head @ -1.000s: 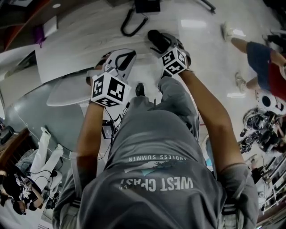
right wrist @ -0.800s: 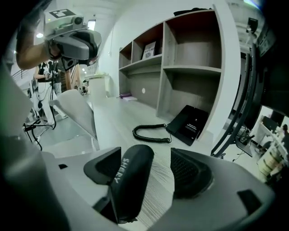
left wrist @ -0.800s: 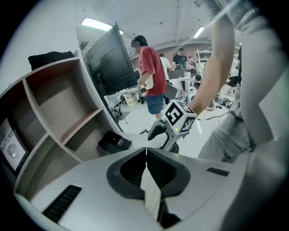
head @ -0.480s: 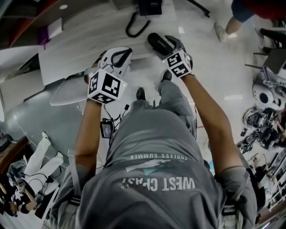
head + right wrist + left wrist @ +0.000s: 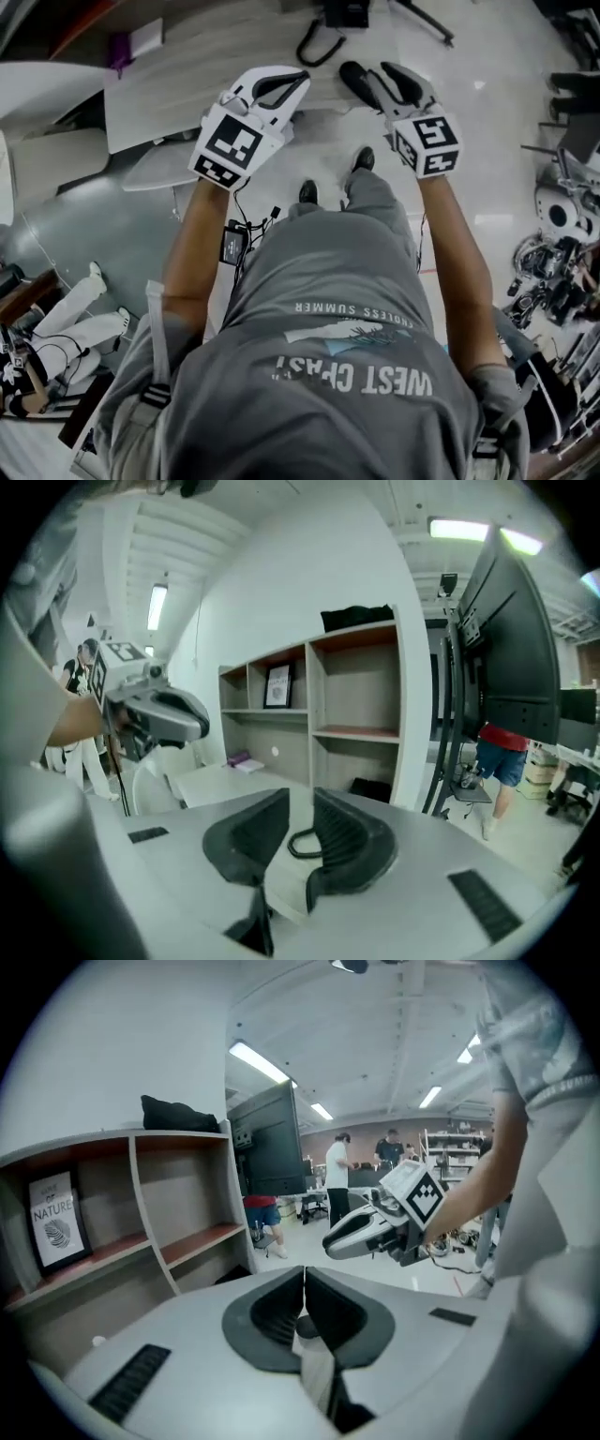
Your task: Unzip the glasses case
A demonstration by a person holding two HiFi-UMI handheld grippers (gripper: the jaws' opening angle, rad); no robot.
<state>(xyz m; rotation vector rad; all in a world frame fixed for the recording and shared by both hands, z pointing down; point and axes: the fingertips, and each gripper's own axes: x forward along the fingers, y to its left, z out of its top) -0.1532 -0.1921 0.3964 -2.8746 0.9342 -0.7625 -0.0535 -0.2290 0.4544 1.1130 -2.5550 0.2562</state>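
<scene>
Glasses case: no view shows it. Left gripper (image 5: 305, 1279) has its jaws together and empty, at 11 o'clock in the head view. Right gripper (image 5: 302, 801) at 1 o'clock has a narrow gap, has just been closing, and holds nothing. Shirt (image 5: 347, 375) at 6 o'clock reads "WEST COAST", "ENDLESS SUMMER". Shelf print (image 5: 58, 1222) reads "NATURE". Both grippers are higher and wider apart than before.

Premises: a robotics lab or workshop. Evidence: an open hall with strip lights (image 5: 258, 1061) and a polished floor (image 5: 487, 141). Wooden shelving (image 5: 356, 731), a large screen (image 5: 270, 1143) on a stand. Robot parts (image 5: 539, 281) and cables (image 5: 253, 220) underfoot. Racks (image 5: 450, 1152) and people (image 5: 337, 1174) at the back.
</scene>
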